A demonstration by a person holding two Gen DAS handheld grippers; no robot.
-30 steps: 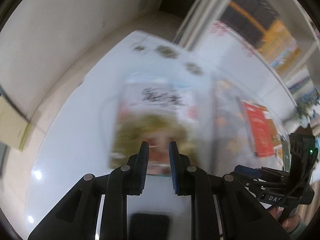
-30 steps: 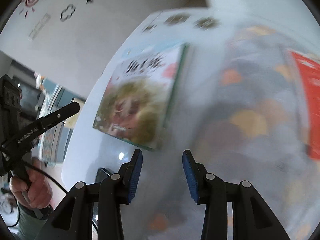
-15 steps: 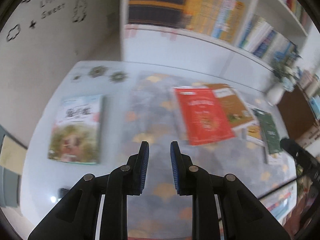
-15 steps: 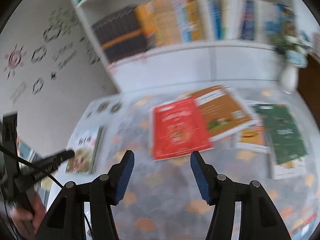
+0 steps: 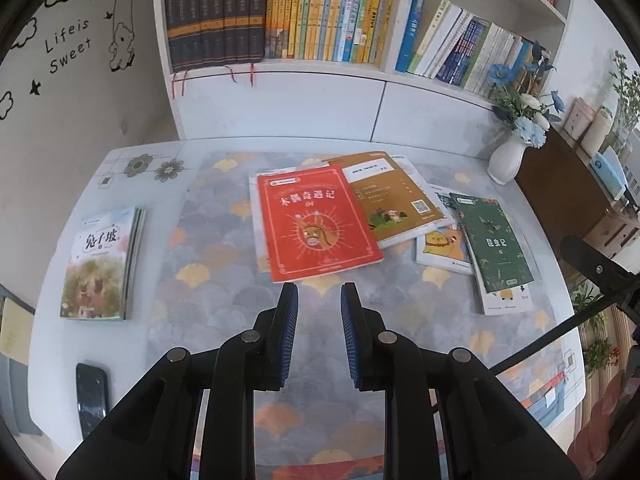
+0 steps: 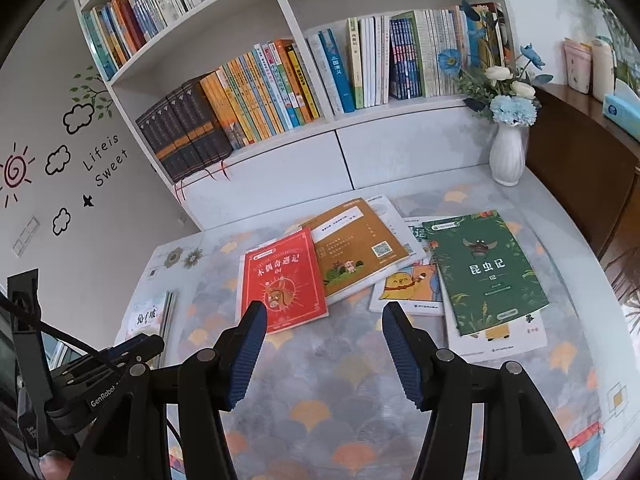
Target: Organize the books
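Several books lie on a patterned table mat [image 5: 220,280]. A red book [image 5: 316,224] overlaps an ochre one [image 5: 392,196]. To the right, a green book [image 5: 494,240] lies over a white one [image 5: 506,304] and a chick-cover book [image 5: 442,246]. A pale illustrated book [image 5: 100,264] lies alone at the left edge. My left gripper [image 5: 319,288] hovers just short of the red book, its jaws narrowly apart and empty. My right gripper [image 6: 324,306] hangs above the mat near the red book [image 6: 282,280]. Its jaws are opening, with nothing between them.
A white bookshelf [image 5: 280,20] packed with upright books stands behind the table. A white vase of blue flowers [image 5: 506,160] sits at the far right corner beside a brown cabinet [image 6: 580,168]. A black phone [image 5: 92,396] lies at the near left.
Both views pulled up and away from the pale illustrated book toward the middle of the table. The right jaws spread wider. The left jaws kept their narrow gap.
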